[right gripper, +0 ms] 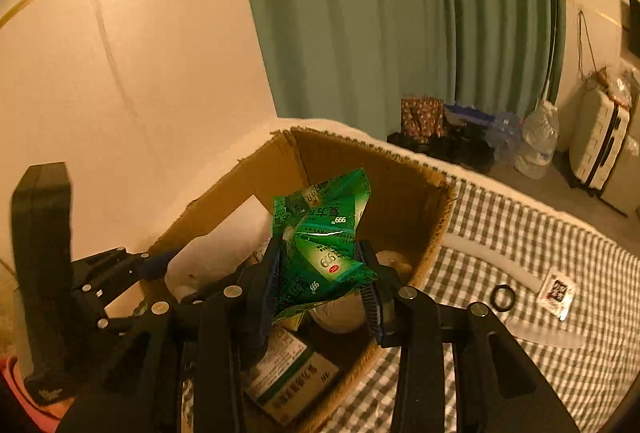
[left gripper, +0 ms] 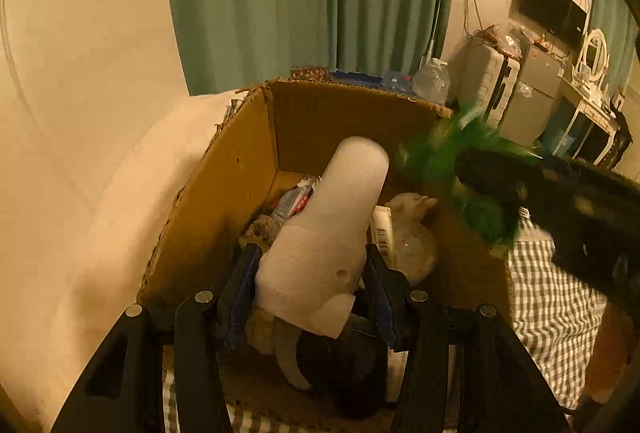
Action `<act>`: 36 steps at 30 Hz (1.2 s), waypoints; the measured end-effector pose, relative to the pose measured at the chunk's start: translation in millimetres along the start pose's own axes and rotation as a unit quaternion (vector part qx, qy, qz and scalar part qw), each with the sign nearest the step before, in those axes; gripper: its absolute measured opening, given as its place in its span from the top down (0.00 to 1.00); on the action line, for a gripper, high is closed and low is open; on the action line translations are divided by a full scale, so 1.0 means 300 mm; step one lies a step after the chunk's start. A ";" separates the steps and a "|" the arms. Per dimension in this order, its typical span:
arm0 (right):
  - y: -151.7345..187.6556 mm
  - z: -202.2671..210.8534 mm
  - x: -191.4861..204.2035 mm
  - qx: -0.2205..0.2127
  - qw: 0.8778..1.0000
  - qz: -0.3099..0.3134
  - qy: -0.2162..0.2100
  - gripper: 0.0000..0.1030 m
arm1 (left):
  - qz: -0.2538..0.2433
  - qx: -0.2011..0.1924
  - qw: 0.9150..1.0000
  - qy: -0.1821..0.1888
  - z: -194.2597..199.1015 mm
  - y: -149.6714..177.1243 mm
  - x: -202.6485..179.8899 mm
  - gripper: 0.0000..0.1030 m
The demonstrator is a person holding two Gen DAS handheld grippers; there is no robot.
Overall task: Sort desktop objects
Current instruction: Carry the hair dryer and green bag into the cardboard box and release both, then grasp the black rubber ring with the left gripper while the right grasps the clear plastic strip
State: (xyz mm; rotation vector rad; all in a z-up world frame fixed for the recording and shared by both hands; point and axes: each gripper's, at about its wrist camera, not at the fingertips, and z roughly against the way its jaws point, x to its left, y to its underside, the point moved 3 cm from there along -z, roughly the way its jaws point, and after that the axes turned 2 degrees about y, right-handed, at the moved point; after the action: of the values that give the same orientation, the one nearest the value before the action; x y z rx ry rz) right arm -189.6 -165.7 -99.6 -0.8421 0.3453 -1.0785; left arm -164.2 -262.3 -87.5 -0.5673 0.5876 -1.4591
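My left gripper [left gripper: 310,261] is shut on a white foam block [left gripper: 324,233] and holds it above the open cardboard box [left gripper: 236,189]. My right gripper [right gripper: 320,265] is shut on a bunch of green sachets [right gripper: 320,237], also over the box [right gripper: 404,189]. In the left wrist view the right gripper [left gripper: 560,209] and the blurred green sachets [left gripper: 444,157] come in from the right. In the right wrist view the left gripper [right gripper: 120,273] and the foam [right gripper: 224,233] sit at the left. Inside the box lie a medicine carton [right gripper: 288,381], round pale items and small packets.
The box stands on a checked cloth [right gripper: 520,245]. On the cloth to the right lie a black ring [right gripper: 502,298], a small printed sachet [right gripper: 557,293] and a white strip [right gripper: 492,261]. Behind are a green curtain, a water jug [right gripper: 536,141] and a suitcase.
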 end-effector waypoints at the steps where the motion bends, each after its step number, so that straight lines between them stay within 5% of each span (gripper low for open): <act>1: -0.012 -0.005 -0.007 -0.008 1.000 -0.010 0.000 0.57 | 0.000 0.000 1.000 -0.003 -0.004 0.000 0.001 0.34; 3: -0.044 0.002 -0.018 -0.029 0.999 -0.029 0.002 0.22 | 0.005 0.005 1.000 -0.012 -0.008 0.003 0.008 0.18; 6: -0.078 0.072 -0.023 -0.068 0.997 -0.020 0.008 0.21 | 0.006 0.011 1.000 -0.008 0.008 0.008 0.008 0.12; 15: -0.024 0.300 -0.165 -0.094 0.994 -0.029 0.053 0.21 | -0.001 -0.024 1.000 0.012 0.188 -0.008 -0.089 0.04; 24: 0.248 0.552 -0.372 -0.090 0.987 -0.057 0.121 0.21 | 0.028 -0.035 0.999 0.026 0.285 0.044 -0.358 0.00; 31: 0.431 0.662 -0.504 -0.074 0.981 -0.053 0.171 0.21 | 0.000 -0.018 0.999 0.042 0.233 0.178 -0.639 0.00; 36: 0.507 0.672 -0.663 -0.075 0.976 -0.106 0.175 0.21 | -0.022 0.002 0.999 0.043 0.149 0.230 -0.732 0.00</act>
State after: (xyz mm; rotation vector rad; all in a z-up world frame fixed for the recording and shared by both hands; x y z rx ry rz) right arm -58.7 127.7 -110.2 -0.8345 0.6500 -1.4191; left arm -88.7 -40.4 -96.0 -0.5188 0.6423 -1.5312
